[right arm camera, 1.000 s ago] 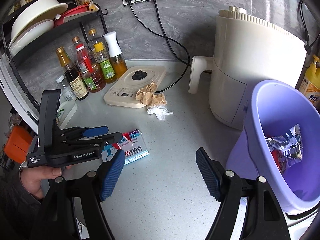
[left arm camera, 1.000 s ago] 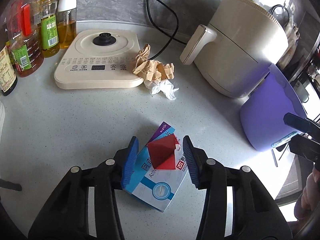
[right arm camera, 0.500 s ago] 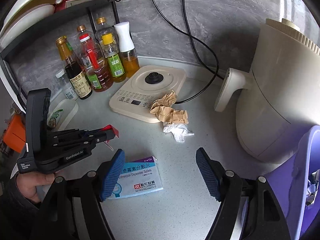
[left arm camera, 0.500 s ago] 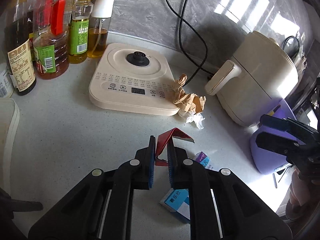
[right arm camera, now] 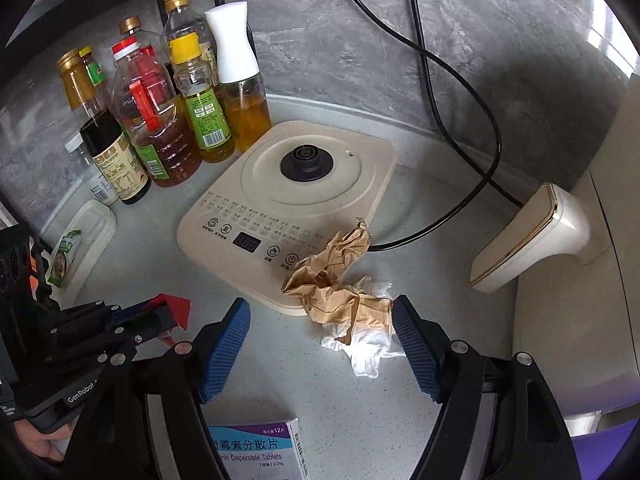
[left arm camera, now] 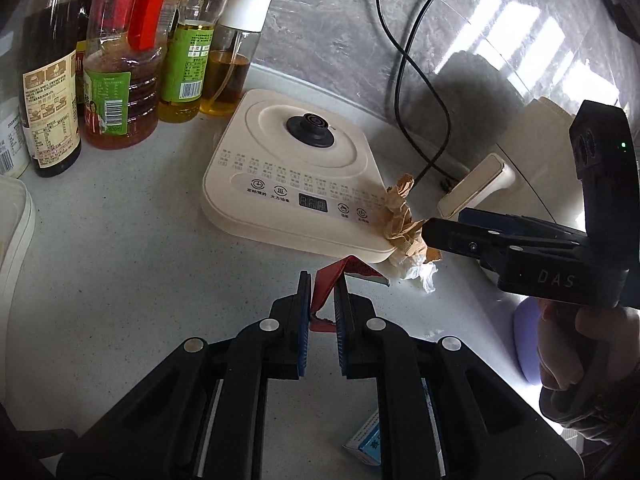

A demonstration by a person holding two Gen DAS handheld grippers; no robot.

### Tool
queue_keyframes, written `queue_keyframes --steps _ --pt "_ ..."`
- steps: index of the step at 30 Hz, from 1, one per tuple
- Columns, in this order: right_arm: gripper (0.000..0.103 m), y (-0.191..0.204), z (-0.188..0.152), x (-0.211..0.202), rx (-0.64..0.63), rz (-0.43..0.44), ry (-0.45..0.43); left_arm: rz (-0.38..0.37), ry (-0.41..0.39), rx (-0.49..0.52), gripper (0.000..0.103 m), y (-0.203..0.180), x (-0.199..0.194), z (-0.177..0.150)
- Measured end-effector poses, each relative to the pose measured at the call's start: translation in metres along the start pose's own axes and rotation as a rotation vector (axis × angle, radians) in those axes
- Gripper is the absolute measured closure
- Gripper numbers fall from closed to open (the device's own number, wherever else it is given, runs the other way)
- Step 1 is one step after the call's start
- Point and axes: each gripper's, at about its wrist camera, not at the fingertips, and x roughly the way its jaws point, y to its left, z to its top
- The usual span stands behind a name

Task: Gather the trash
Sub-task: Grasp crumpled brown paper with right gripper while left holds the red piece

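The left gripper [left arm camera: 322, 280] has its 2 blue-padded fingers [left arm camera: 304, 300] pinched nearly together on a red wrapper [left arm camera: 340, 270], which sticks up and forward out of the grip above the pale speckled counter [left arm camera: 140, 280]. From the other camera the same red scrap [right arm camera: 176, 308] shows at the tip of that gripper, off the counter surface.

The right gripper [right arm camera: 320, 320] stands wide, nothing between its pads, with the crumpled brown paper [right arm camera: 336, 280] and a white tissue [right arm camera: 364, 344] lying on the counter in the gap ahead of them. The right pad [right arm camera: 416, 356] sits just beside the tissue; whether it touches cannot be told. The brown paper rests against the front right corner of a cream kettle base [right arm camera: 300, 200] with a black centre contact and a row of touch buttons.

A blue and white tablet box [right arm camera: 256, 452] lies flat on the counter below the right gripper, near the lower edge. Behind the kettle base stands a cluster of oil and sauce bottles [right arm camera: 160, 120] against the grey marble wall, and a black cable [right arm camera: 460, 80] loops down it. A cream air fryer [right arm camera: 580, 240] with a jutting handle stands to the right. A purple bin [left arm camera: 528, 344] shows only as a sliver behind the person's hand [left arm camera: 580, 360]
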Motion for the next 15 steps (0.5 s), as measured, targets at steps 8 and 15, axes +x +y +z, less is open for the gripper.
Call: queue_keyframes --steps 8,15 --pt "0.036 -0.007 0.011 0.03 -0.014 -0.019 0.013 0.003 0.011 0.012 0.091 -0.003 0.006 0.004" --pt "0.081 -0.005 0.005 0.028 -0.06 0.032 0.059 -0.005 -0.022 0.007 0.091 -0.012 -0.007 0.005"
